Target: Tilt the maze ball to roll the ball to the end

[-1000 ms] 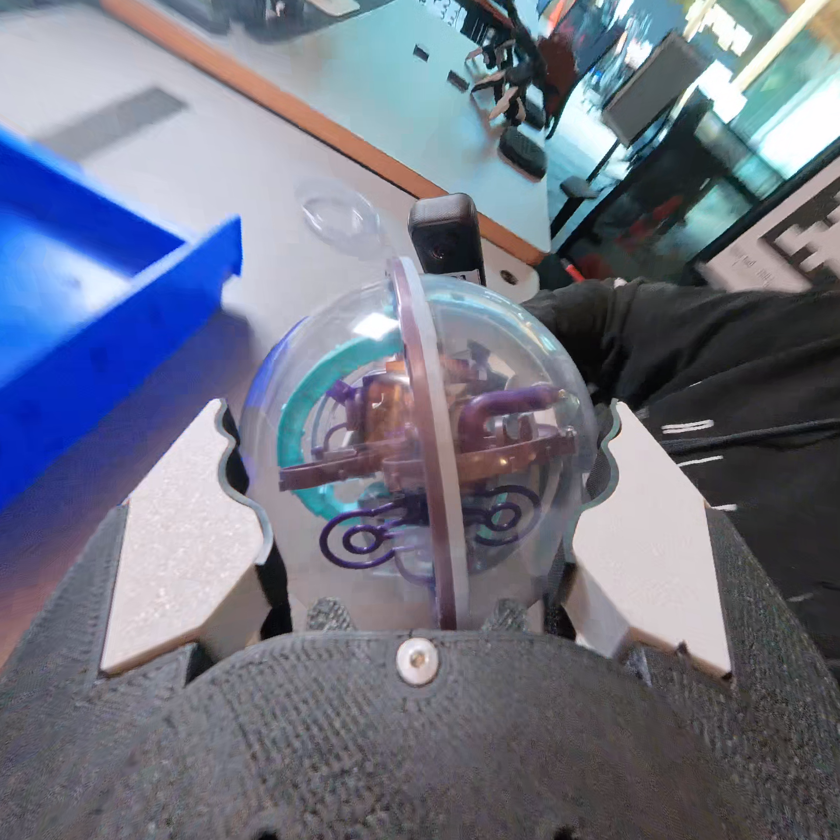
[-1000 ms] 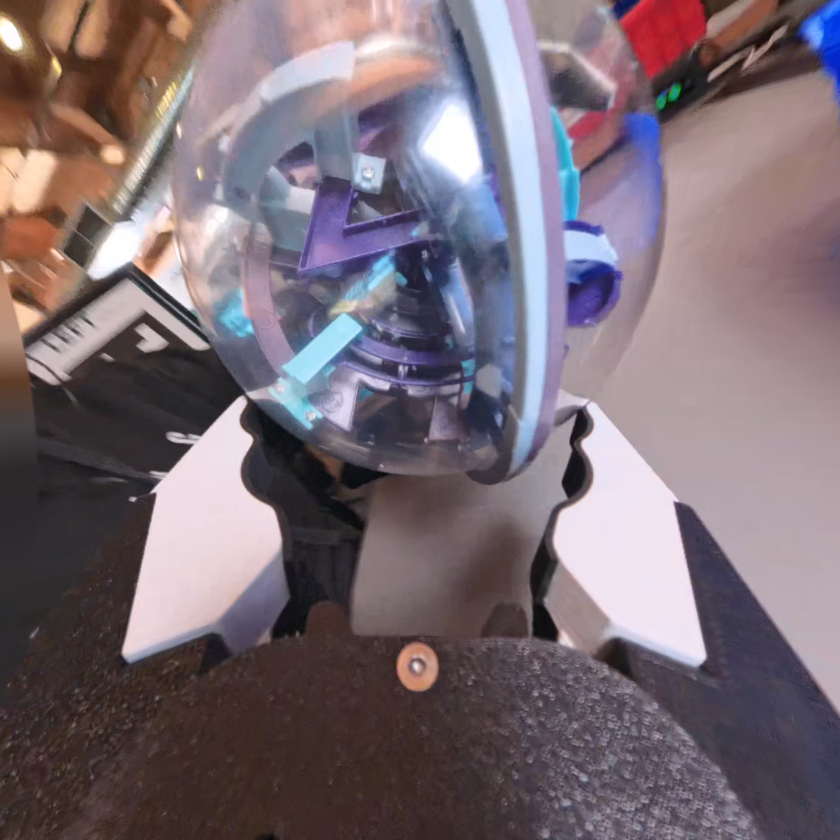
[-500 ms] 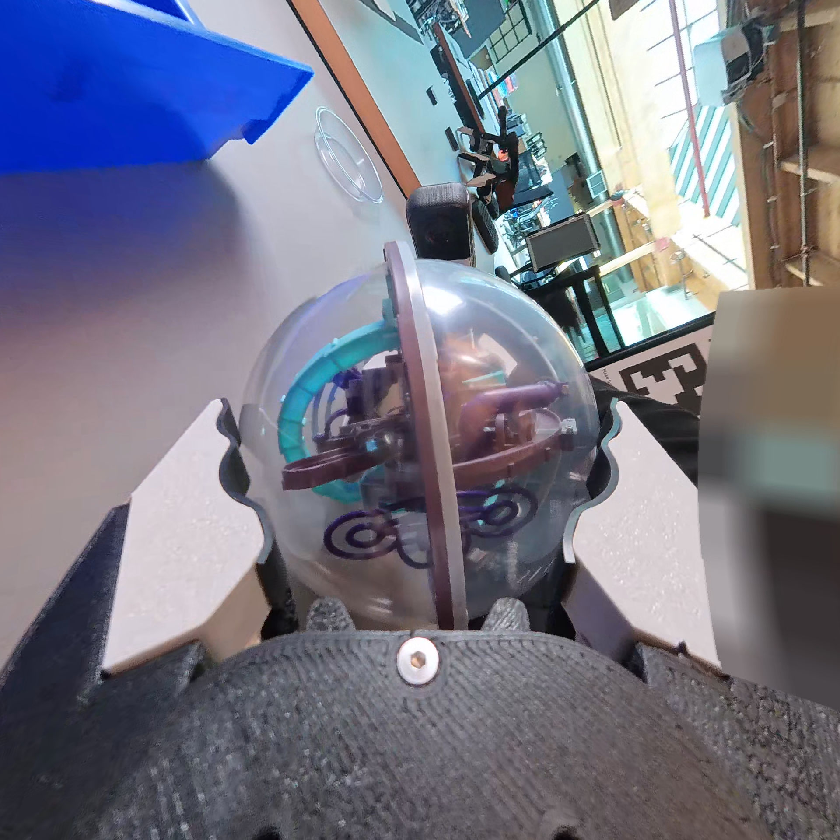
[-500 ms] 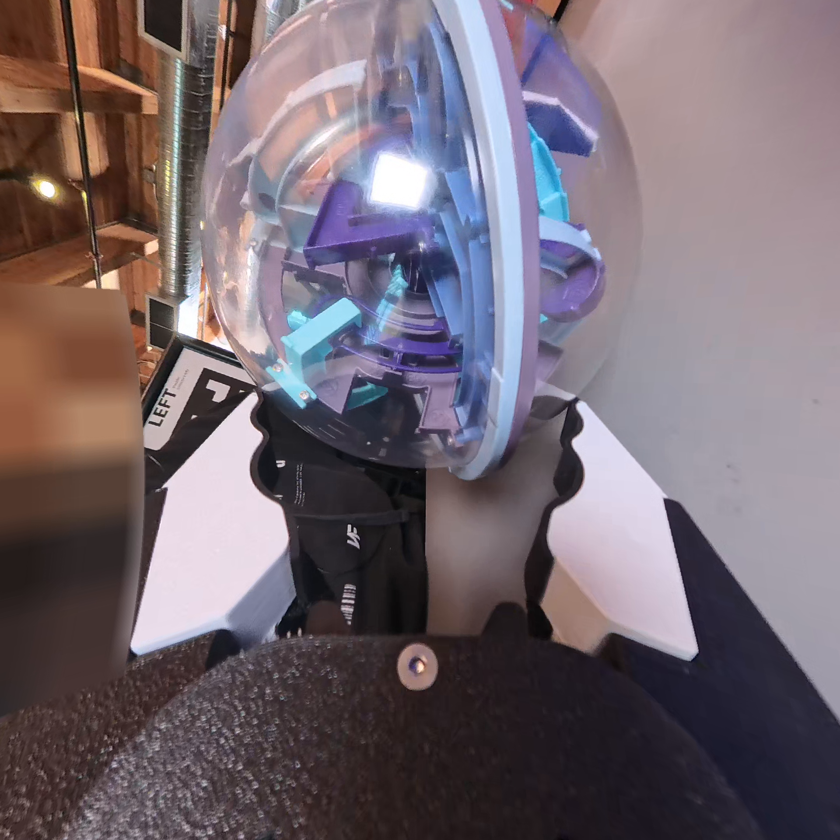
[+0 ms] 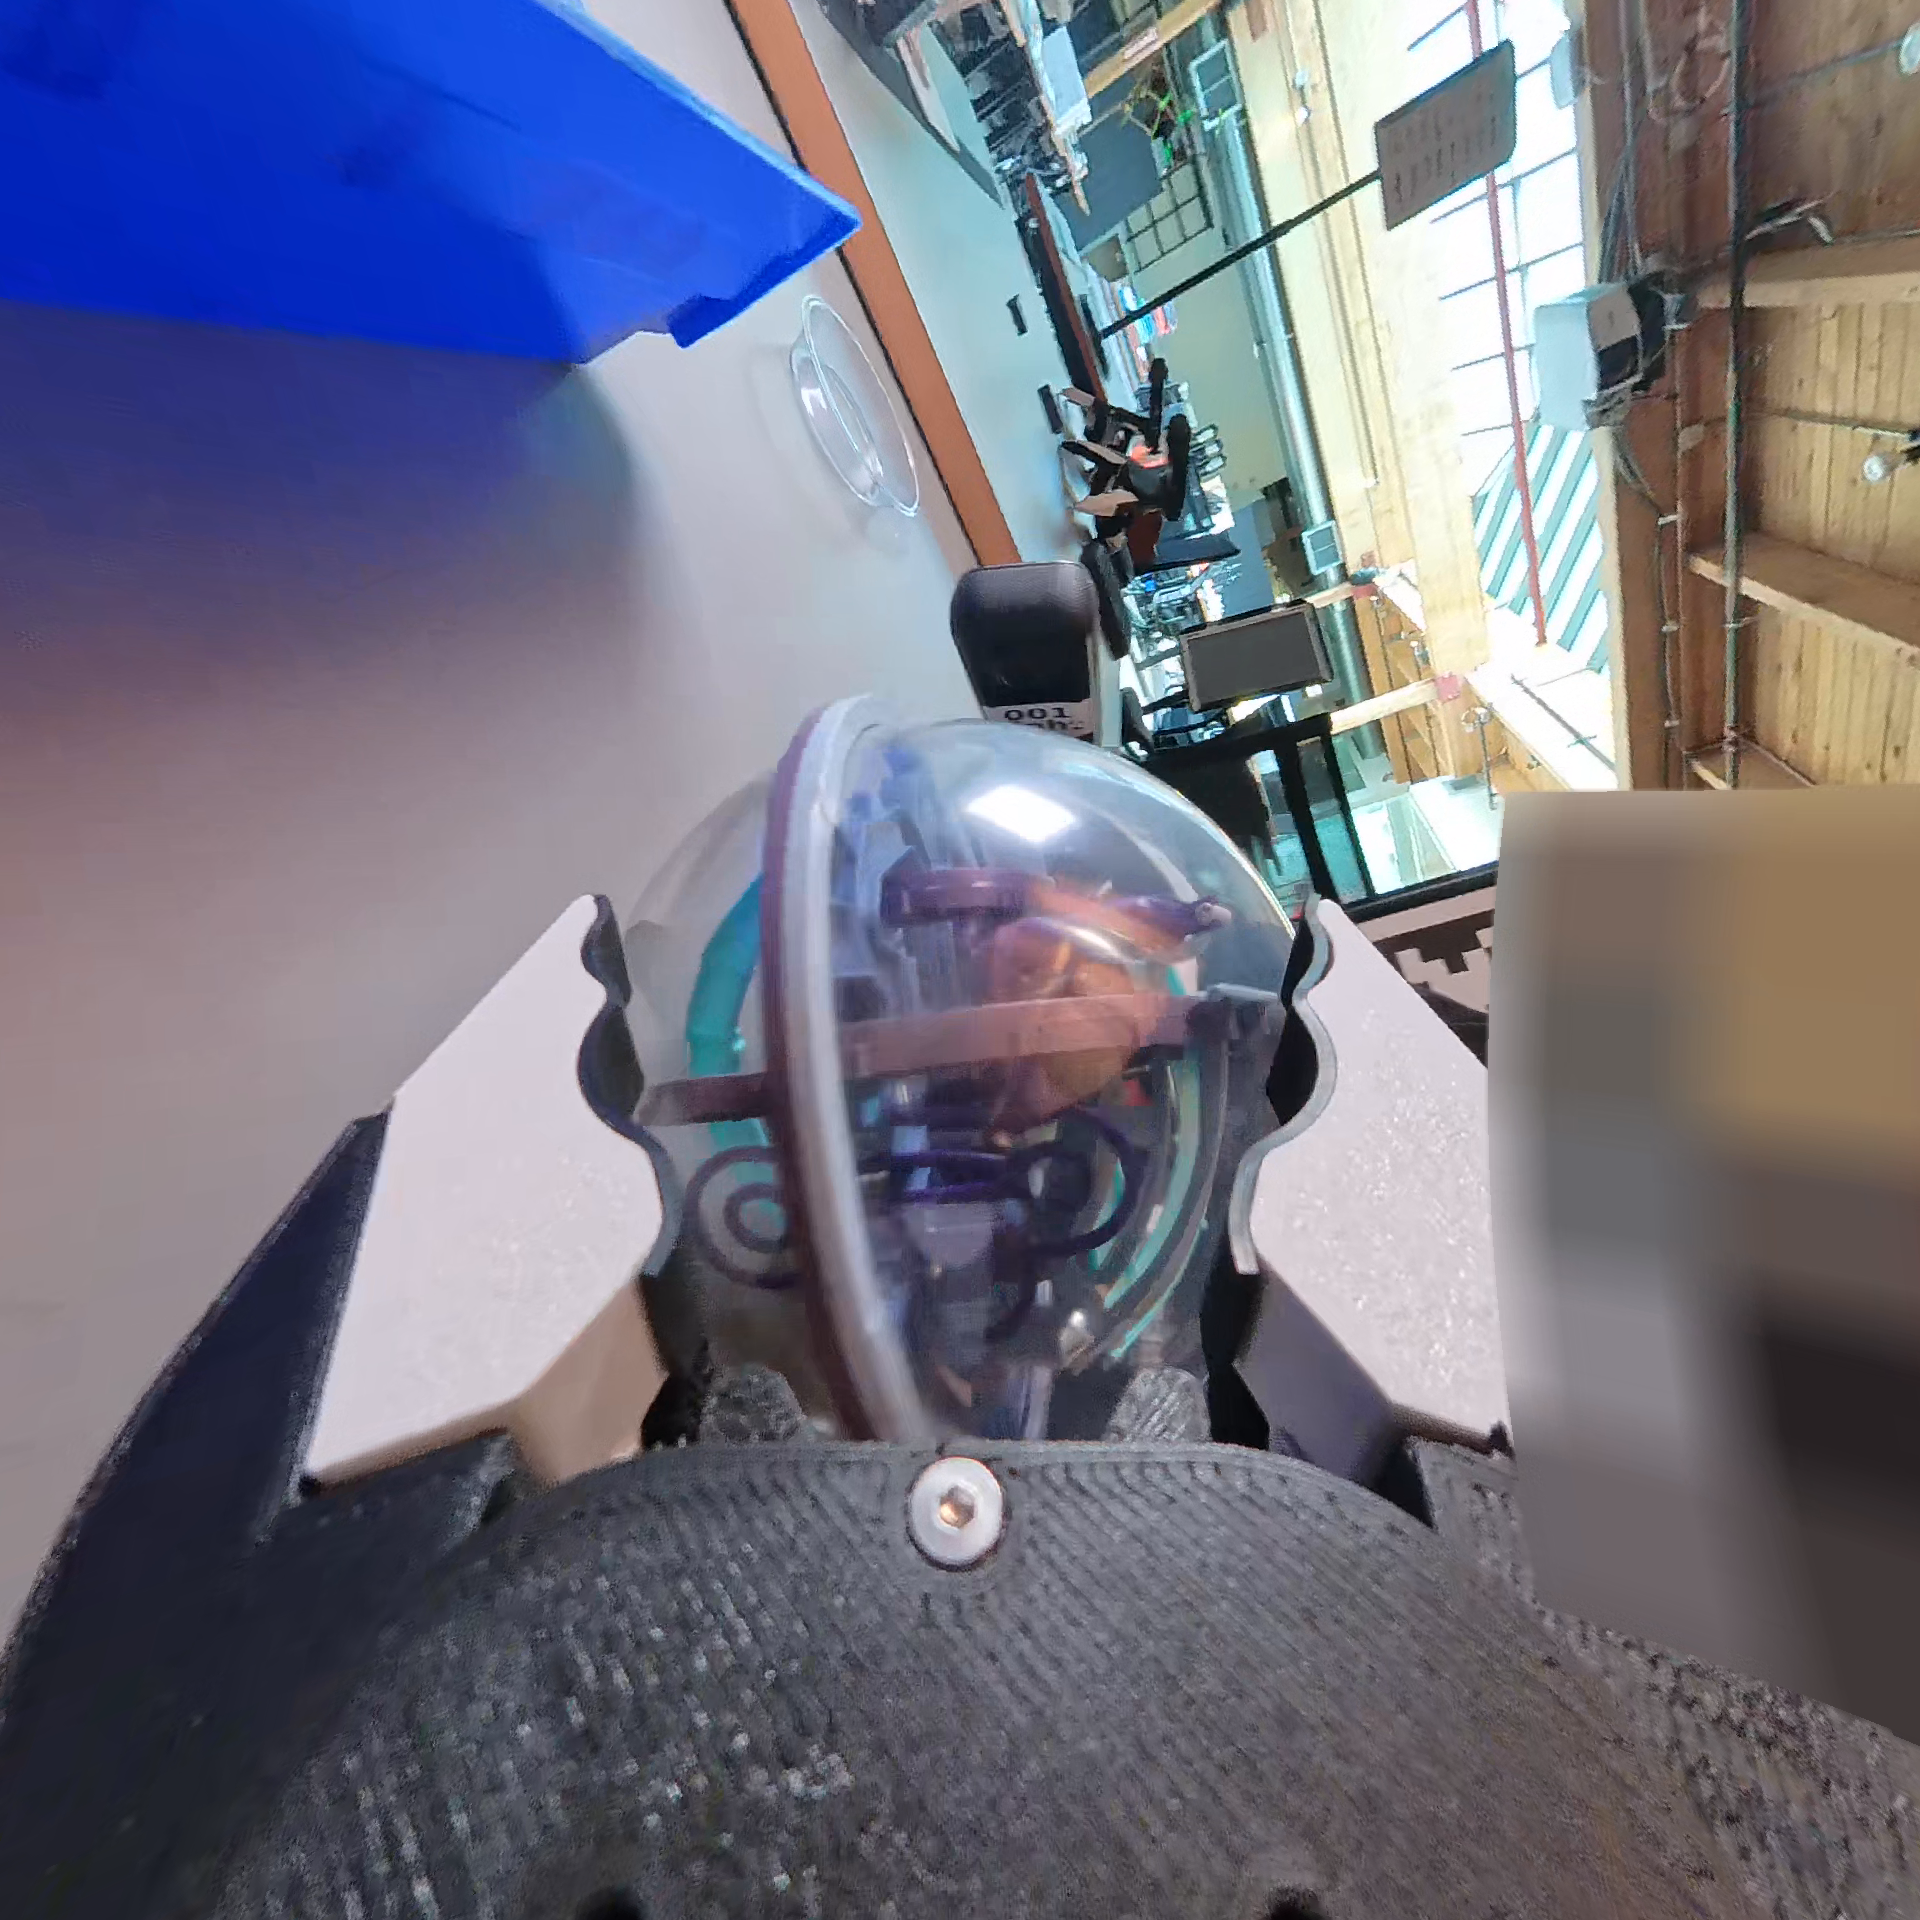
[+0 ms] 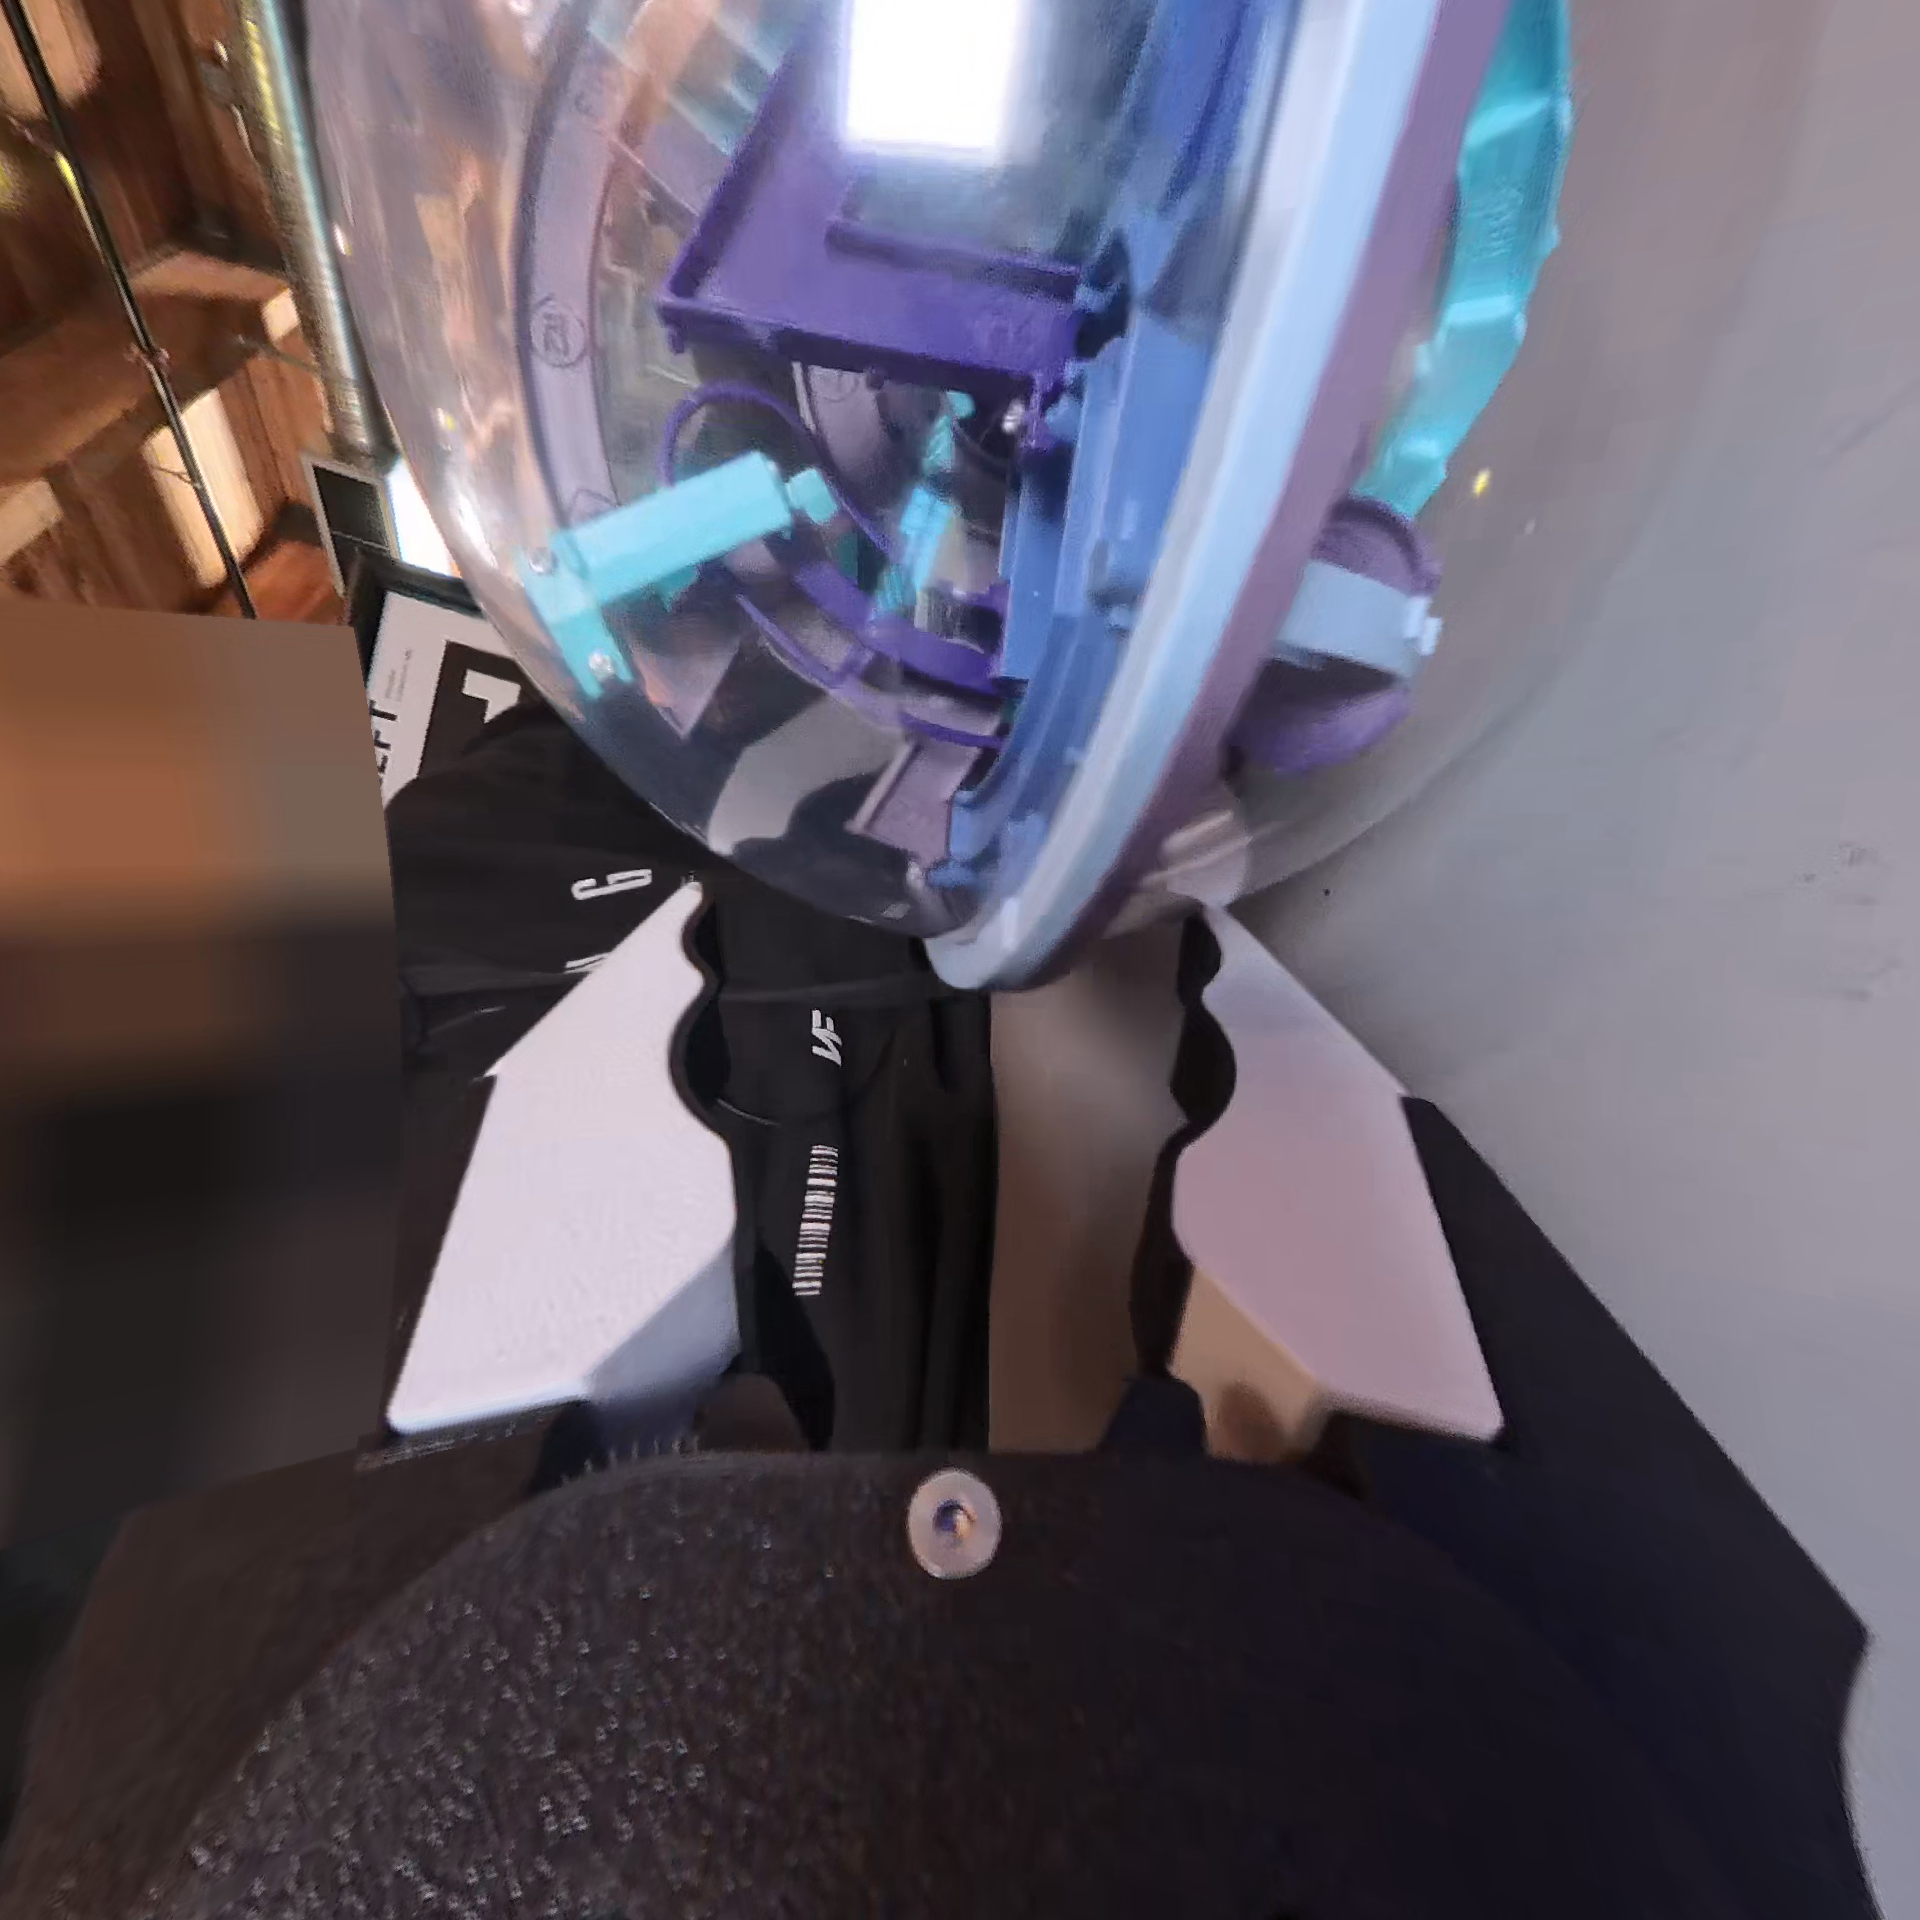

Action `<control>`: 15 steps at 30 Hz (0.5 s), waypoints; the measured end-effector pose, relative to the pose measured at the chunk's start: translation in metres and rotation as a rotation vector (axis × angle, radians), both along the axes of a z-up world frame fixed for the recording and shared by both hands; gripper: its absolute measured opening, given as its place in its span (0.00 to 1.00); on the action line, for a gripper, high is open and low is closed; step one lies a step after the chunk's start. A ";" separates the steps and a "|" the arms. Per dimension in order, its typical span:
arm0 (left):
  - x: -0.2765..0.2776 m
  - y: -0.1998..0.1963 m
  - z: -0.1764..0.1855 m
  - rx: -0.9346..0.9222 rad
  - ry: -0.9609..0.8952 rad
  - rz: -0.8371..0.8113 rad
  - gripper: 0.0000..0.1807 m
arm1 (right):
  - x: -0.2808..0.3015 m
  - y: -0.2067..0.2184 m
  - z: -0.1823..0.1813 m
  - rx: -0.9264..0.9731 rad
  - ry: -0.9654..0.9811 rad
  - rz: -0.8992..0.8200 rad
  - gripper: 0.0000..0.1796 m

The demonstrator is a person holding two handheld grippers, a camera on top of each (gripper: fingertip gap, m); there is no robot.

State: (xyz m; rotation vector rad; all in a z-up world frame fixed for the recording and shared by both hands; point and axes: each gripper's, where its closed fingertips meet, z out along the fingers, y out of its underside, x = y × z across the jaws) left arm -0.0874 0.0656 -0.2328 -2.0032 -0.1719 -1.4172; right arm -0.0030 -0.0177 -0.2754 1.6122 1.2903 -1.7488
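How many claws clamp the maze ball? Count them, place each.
1. The left claw clamps the maze ball between its fingers. The right claw is open, the ball just beyond its fingertips.

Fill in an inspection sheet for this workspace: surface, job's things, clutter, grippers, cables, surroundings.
Surface: pale grey table with an orange edge strip.
Job's things: clear maze ball with purple and teal tracks inside, held off the table; the small ball inside cannot be made out.
Clutter: blue bin and a clear plastic bowl on the table.
Grippers: left gripper shut on the maze ball; right gripper open, its fingers empty, the maze ball just beyond its tips.
Cables: wires along the wooden ceiling beams; nothing seen on the table.
Surroundings: open workshop with desks, chairs and a monitor; a person's black sleeve.
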 end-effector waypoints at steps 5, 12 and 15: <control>-0.012 0.003 0.000 0.018 0.020 0.057 0.66 | 0.001 0.010 -0.006 0.031 0.010 -0.004 0.26; -0.029 0.006 0.005 0.061 0.052 0.113 0.61 | 0.001 0.035 0.014 0.078 0.149 -0.098 0.06; -0.036 0.005 0.006 0.081 0.061 0.125 0.59 | -0.001 0.046 0.020 0.138 0.211 -0.167 0.03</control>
